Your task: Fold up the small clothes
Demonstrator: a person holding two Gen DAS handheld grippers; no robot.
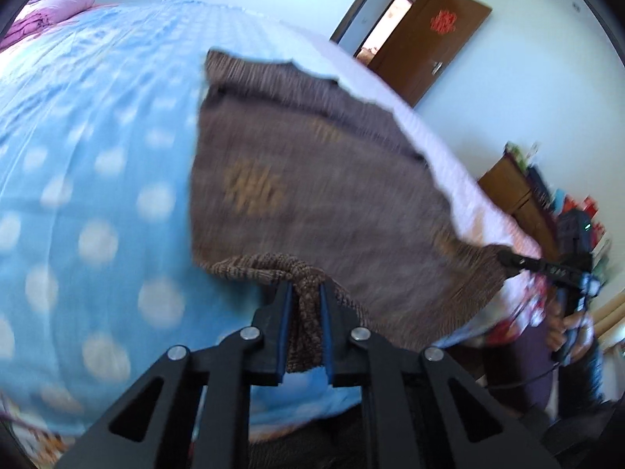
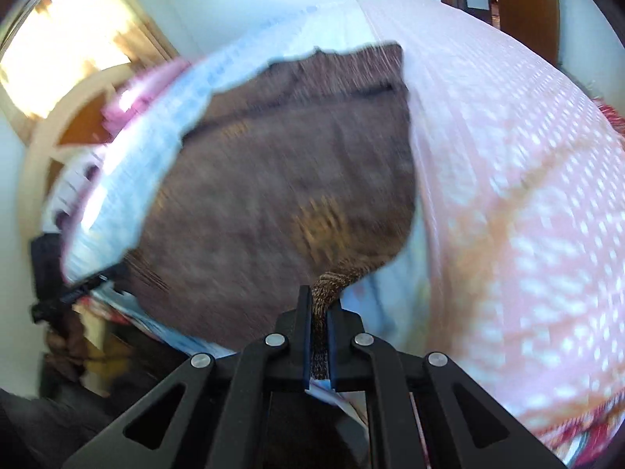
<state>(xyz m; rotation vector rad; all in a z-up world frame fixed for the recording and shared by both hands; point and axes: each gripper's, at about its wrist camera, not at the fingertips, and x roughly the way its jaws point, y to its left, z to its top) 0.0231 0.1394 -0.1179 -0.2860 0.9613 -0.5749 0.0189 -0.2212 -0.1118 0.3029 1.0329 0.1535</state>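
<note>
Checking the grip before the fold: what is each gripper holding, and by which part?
Both hold the brown knitted garment. The left gripper and the right gripper each pinch a near corner of it.

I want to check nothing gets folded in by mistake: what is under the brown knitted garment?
Around the brown knitted garment only the bedsheet shows, blue with white dots on one side, pink on the other. Whatever lies directly beneath the garment's middle is covered, so that cannot be seen.
</note>
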